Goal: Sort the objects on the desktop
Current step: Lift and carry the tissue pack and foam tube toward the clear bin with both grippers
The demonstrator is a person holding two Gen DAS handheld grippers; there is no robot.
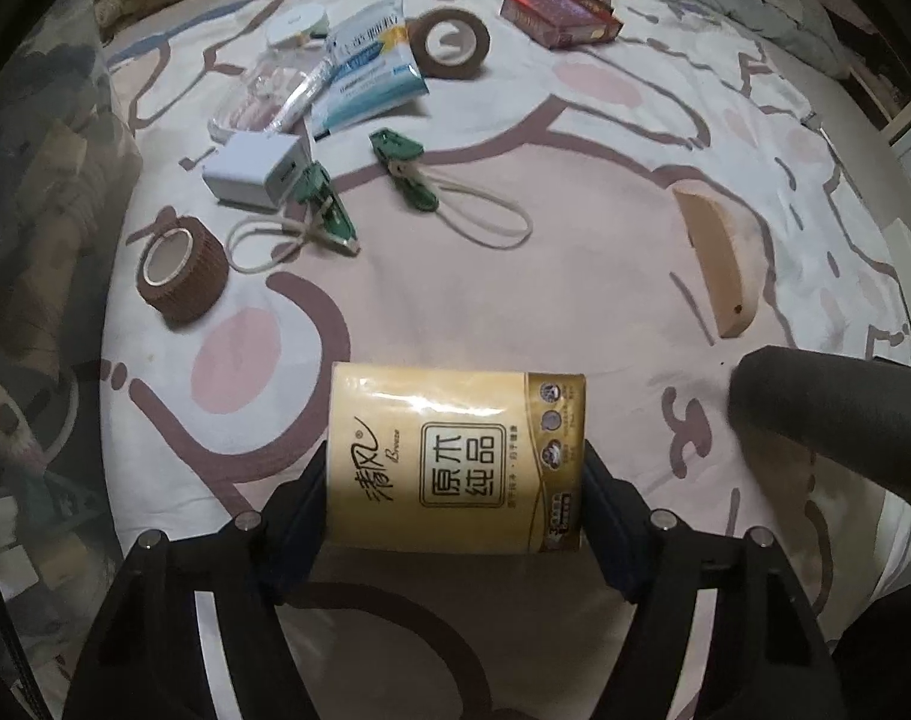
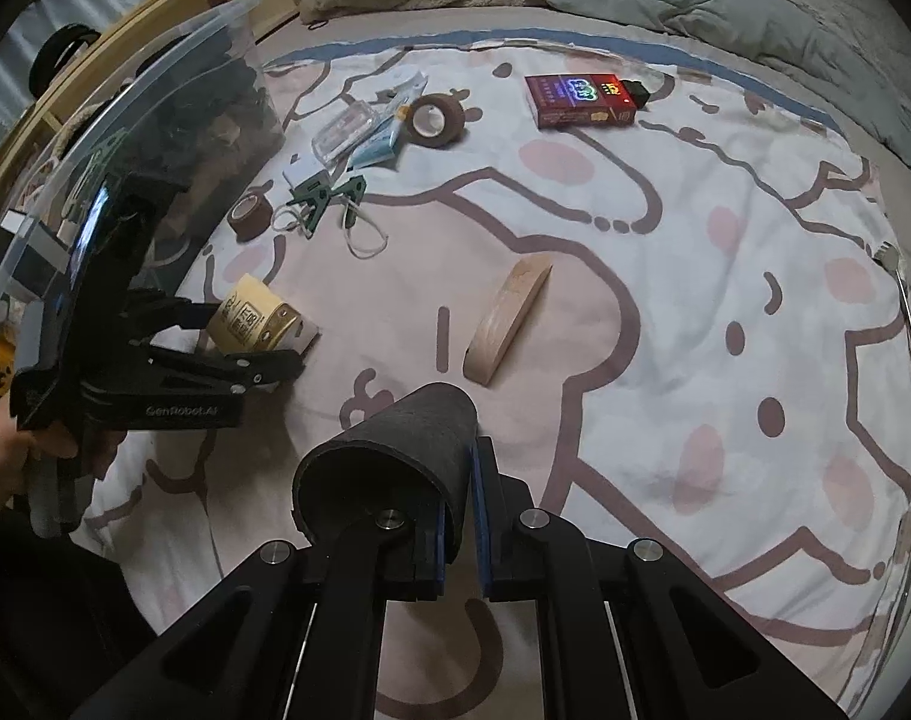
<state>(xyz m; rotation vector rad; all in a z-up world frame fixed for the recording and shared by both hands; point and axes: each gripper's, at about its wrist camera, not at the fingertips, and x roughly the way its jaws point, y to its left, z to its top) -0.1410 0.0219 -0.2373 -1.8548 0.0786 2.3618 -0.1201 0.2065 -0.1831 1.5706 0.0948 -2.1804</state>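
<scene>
Left gripper (image 1: 455,474) clamped across a yellow tissue pack (image 1: 455,456), pads on both ends, low over the patterned bedsheet (image 1: 575,180). Right gripper (image 2: 458,531) pinched together on the wall of a dark felt tube (image 2: 395,456). Lying loose on the sheet: wooden block (image 2: 506,321), red box (image 2: 581,99), two brown tape rolls (image 1: 182,267), white charger (image 1: 257,171), green clips (image 1: 404,171).
</scene>
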